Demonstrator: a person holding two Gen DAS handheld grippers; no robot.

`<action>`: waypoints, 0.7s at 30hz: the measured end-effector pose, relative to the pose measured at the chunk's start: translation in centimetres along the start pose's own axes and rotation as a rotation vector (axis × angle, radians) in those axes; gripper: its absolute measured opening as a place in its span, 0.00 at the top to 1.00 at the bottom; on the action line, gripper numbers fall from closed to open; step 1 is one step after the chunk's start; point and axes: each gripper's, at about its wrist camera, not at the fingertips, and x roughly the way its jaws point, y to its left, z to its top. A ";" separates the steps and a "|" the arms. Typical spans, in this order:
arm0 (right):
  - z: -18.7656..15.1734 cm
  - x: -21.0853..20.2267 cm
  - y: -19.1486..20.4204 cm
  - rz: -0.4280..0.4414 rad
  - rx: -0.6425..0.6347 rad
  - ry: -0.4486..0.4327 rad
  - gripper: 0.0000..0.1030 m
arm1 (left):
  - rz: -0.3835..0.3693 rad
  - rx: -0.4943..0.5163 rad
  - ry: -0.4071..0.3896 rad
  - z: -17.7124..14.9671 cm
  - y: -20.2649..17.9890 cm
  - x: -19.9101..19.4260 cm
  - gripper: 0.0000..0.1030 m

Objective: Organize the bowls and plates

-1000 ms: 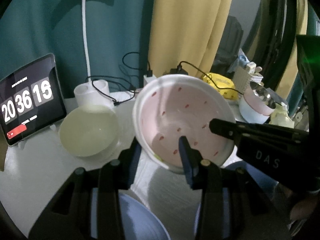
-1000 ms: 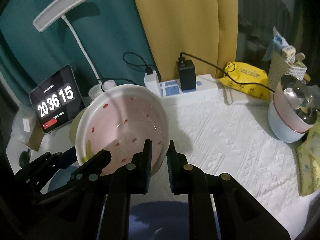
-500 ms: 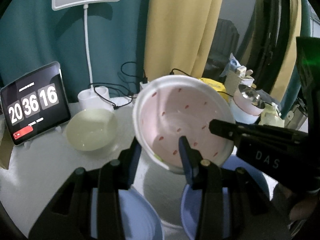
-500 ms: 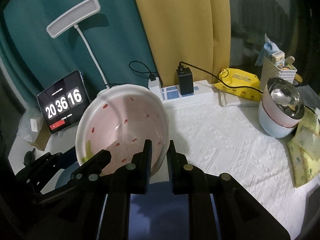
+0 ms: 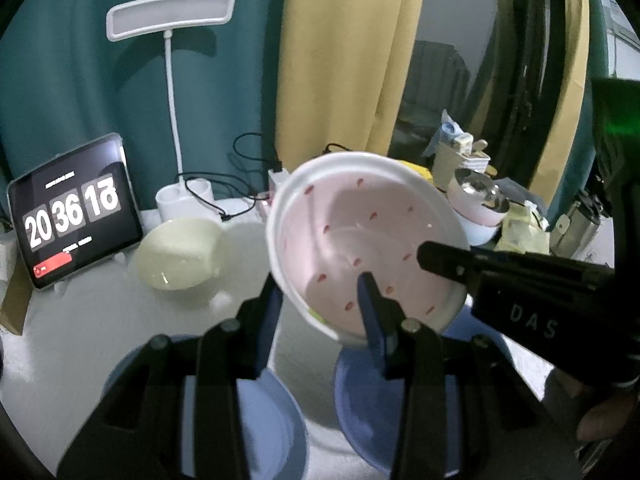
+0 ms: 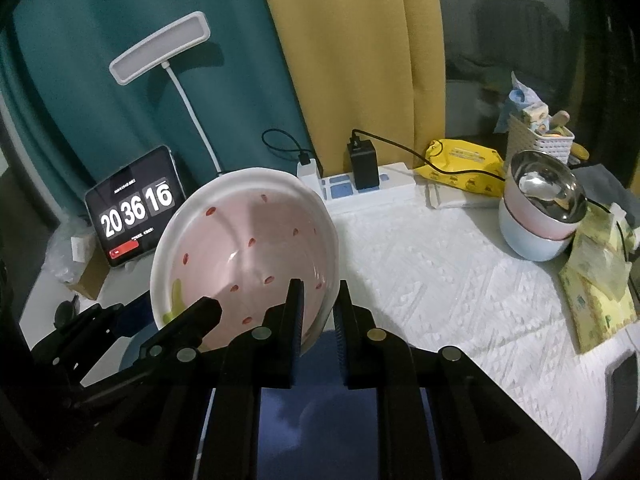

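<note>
A pink bowl with red specks and a white rim [image 5: 360, 240] is held tilted in the air by both grippers; it also shows in the right wrist view [image 6: 244, 256]. My left gripper [image 5: 320, 300] is shut on its near rim. My right gripper [image 6: 318, 308] is shut on its right rim. Two blue plates [image 5: 276, 420] [image 5: 360, 400] lie on the table below the bowl. A pale yellow-green bowl [image 5: 176, 252] sits on the table to the left.
A tablet clock [image 5: 72, 212] and a white desk lamp [image 5: 172, 12] stand at the back left. A power strip [image 6: 368, 188], a yellow wipes pack [image 6: 464, 168] and stacked bowls with a steel bowl on top [image 6: 540, 216] sit on the white cloth [image 6: 440, 288].
Both grippers have lifted the pink bowl higher above the table. The blue plates have come into view below it.
</note>
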 end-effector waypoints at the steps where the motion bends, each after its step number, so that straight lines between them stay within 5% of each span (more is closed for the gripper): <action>1: -0.1 -0.2 -0.1 -0.001 0.002 -0.001 0.85 | -0.002 0.002 0.000 -0.1 -0.1 -0.2 0.62; 21: -3.9 -2.9 -1.7 -0.019 0.041 0.003 0.85 | -0.026 0.028 0.038 -3.0 -2.9 -1.7 0.62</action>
